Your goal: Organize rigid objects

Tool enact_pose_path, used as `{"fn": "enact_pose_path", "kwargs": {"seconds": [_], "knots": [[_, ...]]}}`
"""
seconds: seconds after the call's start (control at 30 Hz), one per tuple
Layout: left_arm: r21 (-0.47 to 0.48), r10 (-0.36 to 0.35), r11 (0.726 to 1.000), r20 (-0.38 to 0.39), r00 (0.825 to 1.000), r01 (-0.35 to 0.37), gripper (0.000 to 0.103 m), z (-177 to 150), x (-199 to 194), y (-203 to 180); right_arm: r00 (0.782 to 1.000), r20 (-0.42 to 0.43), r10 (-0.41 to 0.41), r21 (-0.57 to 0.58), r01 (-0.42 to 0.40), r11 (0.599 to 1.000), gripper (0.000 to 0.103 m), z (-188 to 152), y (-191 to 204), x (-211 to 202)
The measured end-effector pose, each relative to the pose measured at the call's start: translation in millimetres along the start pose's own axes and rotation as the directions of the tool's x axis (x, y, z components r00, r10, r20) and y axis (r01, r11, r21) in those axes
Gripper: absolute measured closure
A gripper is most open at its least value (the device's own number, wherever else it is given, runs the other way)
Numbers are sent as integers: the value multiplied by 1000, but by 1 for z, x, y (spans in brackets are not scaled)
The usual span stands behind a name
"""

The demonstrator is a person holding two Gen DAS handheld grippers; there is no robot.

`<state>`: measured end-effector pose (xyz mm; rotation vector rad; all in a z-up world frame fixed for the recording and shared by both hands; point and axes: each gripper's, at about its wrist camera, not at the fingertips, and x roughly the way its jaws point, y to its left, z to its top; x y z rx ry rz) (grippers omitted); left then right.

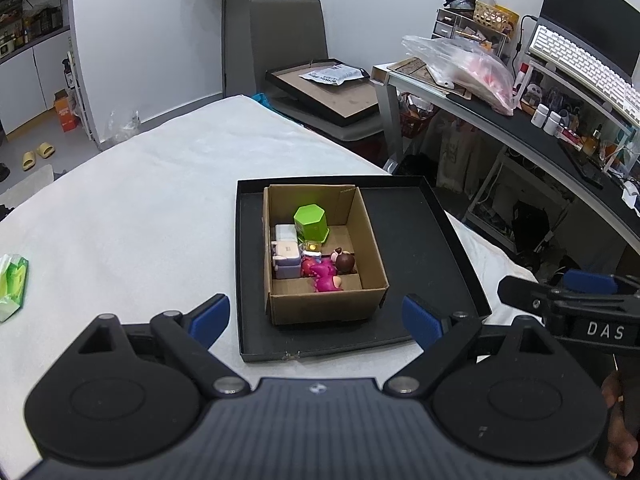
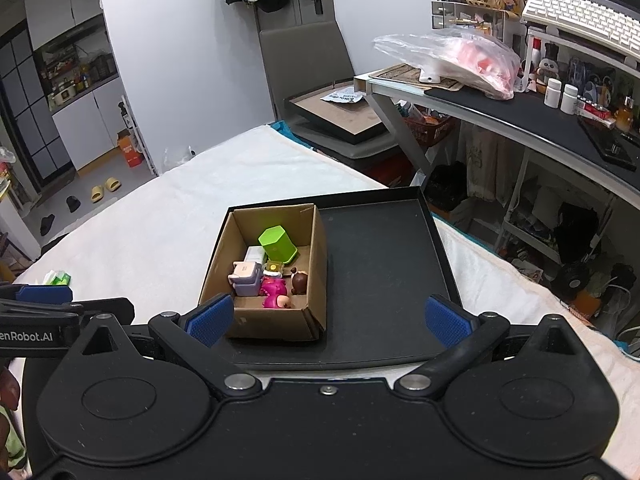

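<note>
A brown cardboard box stands in the left part of a shallow black tray on the white-covered table. Inside the box lie a green hexagonal container, a lilac and white toy, a pink figure and a small brown-haired figure. My left gripper hovers open just before the box. My right gripper is open too, near the tray's front edge. Nothing is between either pair of fingers.
A green and white packet lies at the table's left. Behind the table stand a grey chair holding a framed board, and a cluttered desk with a plastic bag at the right.
</note>
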<state>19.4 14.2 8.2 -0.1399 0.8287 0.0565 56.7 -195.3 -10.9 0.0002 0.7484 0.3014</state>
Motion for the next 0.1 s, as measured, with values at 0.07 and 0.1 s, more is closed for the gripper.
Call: {"fn": "enact_pose_path", "kwargs": {"seconds": [0.07,0.1], "knots": [[-2,-9,1000,0,1000,9,11,2,2,0,1000,-11,19,14,-19,1000,0,-1,-2,1],[1,-15,1000,-1,1000,15,11,3,3,0,999,-16,30,20,-30,999,0,0,-3,1]]}}
